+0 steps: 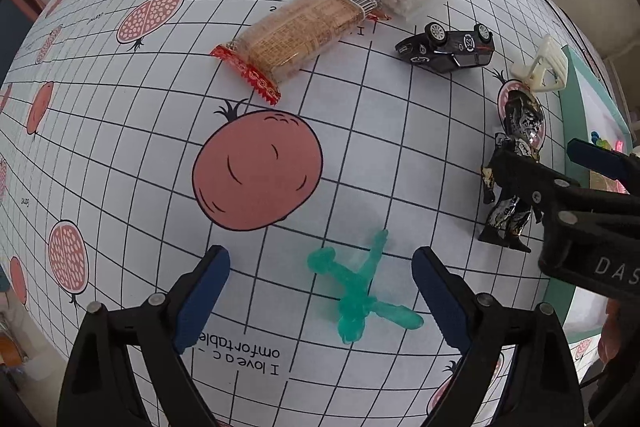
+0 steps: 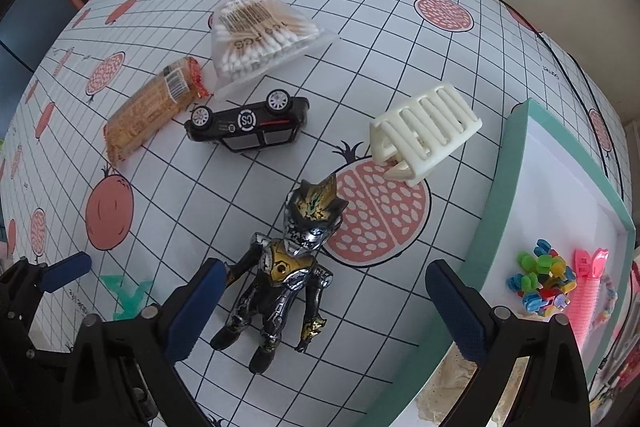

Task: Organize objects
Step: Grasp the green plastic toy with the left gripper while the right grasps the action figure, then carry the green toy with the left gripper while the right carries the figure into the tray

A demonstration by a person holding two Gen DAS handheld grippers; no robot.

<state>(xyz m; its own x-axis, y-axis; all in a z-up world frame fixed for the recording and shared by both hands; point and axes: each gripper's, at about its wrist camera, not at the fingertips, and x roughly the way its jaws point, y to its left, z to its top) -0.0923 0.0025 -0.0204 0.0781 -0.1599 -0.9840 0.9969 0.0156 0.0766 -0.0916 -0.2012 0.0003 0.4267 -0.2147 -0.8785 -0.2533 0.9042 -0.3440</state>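
Note:
A translucent green toy figure [image 1: 356, 291] lies flat on the gridded tablecloth [image 1: 120, 155]. It sits between the fingers of my left gripper [image 1: 320, 291], which stands open and points straight down without touching it. A black, silver and gold action figure [image 2: 280, 275] lies on its back. My right gripper [image 2: 326, 307] is open around its body, pads apart from it. In the left wrist view the action figure [image 1: 520, 119] is partly hidden behind the right gripper's finger [image 1: 516, 163].
A biscuit packet [image 2: 148, 115], a bag of cotton swabs [image 2: 260, 35], a black toy car [image 2: 248, 123] on its side and a white hair claw [image 2: 428, 131] lie further back. At the right a teal-rimmed box [image 2: 516, 187] holds colourful plastic pieces [image 2: 540, 279] and a pink item [image 2: 588, 287].

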